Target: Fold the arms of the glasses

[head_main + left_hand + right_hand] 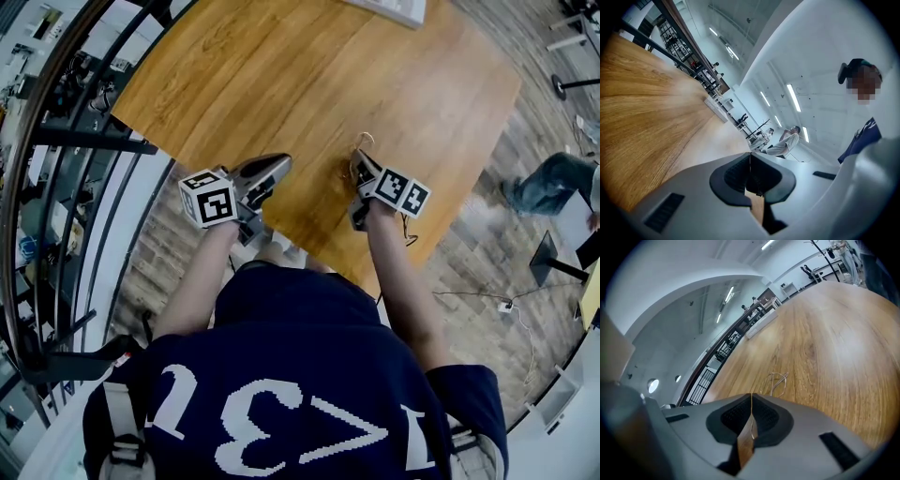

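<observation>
**A:** Where are the glasses lying for me?

**B:** They are resting on the wooden table, right at the tip of your right gripper. In the right gripper view the thin wire frame is showing just past the jaws. Its long axis is running away from you, roughly in line with that gripper.

**A:** And what are my fingers doing?

**B:** Your right jaws are pressing together, and a fine wire is running into the seam between them. I am judging that you are pinching one arm of the glasses, though the wire is very thin. Your left gripper is hovering off to the left of the glasses, apart from them. Its jaws are pressing together on nothing, and its view is showing only table and room.

**A:** So which hand is nearer?

**B:** The right, clearly, since it is touching the frame. I am thinking the fold is going to turn on that line. The arm needs to swing sideways across the frame, so your left gripper would have to come rightward and spread its jaws to steady the front.
</observation>
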`<state>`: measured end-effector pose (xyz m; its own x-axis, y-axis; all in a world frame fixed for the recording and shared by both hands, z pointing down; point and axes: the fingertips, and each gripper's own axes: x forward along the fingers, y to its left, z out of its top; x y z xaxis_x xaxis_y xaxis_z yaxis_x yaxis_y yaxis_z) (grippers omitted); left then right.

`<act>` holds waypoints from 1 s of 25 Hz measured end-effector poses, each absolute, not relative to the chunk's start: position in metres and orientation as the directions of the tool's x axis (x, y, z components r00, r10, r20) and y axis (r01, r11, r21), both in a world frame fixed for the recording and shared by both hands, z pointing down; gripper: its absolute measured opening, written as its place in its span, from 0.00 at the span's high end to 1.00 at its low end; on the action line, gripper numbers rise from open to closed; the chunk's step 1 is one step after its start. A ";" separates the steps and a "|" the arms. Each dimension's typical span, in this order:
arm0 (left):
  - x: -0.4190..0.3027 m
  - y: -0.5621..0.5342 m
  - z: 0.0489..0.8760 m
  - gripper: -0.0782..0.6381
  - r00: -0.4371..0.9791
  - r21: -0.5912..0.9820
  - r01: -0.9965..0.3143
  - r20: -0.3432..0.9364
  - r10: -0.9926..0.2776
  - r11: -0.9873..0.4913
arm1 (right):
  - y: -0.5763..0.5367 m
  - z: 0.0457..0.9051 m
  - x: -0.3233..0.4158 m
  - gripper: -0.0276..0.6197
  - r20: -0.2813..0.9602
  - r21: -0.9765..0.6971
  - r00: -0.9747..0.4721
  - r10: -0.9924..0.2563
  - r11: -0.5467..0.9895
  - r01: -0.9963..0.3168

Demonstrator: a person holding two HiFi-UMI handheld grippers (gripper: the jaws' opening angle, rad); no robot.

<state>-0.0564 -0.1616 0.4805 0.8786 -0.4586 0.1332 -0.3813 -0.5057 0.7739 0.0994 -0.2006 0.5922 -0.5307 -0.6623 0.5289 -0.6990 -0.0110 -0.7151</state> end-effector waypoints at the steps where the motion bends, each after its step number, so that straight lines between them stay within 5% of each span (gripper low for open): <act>1: -0.057 -0.163 0.478 0.87 0.876 0.767 -0.386 0.131 -0.465 -0.512 | -0.201 0.585 0.103 0.91 0.513 -0.714 -0.525 -0.679 0.003 -0.701; 7: -0.059 -0.181 0.456 0.87 0.834 0.616 -0.500 0.150 -0.532 -0.609 | -0.206 0.524 0.135 0.91 0.384 -0.625 -0.453 -0.805 0.134 -0.769; 13: -0.057 -0.202 0.416 0.87 0.795 0.428 -0.582 0.120 -0.595 -0.691 | -0.203 0.453 0.157 0.92 0.287 -0.340 -0.368 -0.884 0.265 -0.902; 25: -0.072 -0.220 0.333 0.87 0.688 0.116 -0.723 0.022 -0.725 -0.682 | -0.178 0.357 0.168 0.92 0.106 -0.148 -0.295 -0.950 0.278 -0.949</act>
<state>-0.0717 -0.2204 0.3334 0.6879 -0.7255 0.0221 -0.7225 -0.6816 0.1156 0.1680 -0.1779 0.3574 -0.2949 -0.9496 0.1058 -0.9490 0.2782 -0.1482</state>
